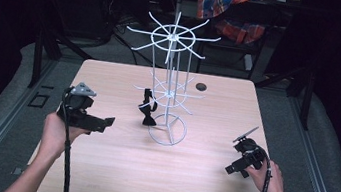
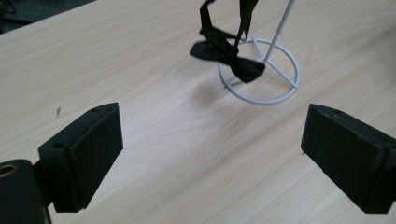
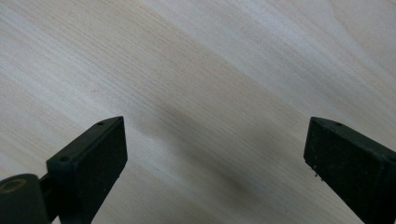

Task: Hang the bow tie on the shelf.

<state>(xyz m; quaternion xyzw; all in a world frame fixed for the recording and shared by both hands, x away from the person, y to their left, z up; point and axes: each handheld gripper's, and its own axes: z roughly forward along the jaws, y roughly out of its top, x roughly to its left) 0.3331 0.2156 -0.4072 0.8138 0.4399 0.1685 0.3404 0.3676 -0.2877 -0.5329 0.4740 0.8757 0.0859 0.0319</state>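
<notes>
Nearest to us, we hold the right gripper [image 1: 245,137] low over the bare right side of the table [image 1: 113,168]; its own view shows the jaws spread wide with only wood grain between them. On the other side we hold the left gripper [image 1: 108,121], pointed toward the middle, its jaws standing wide apart too with nothing between the pads. Just past it the black bow tie [image 1: 146,114] hangs from a lower arm of the white wire rack [image 1: 173,41], its bow dipping down over the rim of the rack's ring base, close to the tabletop. Beyond the table's far edge, a plaid cloth [image 1: 228,8] is draped.
</notes>
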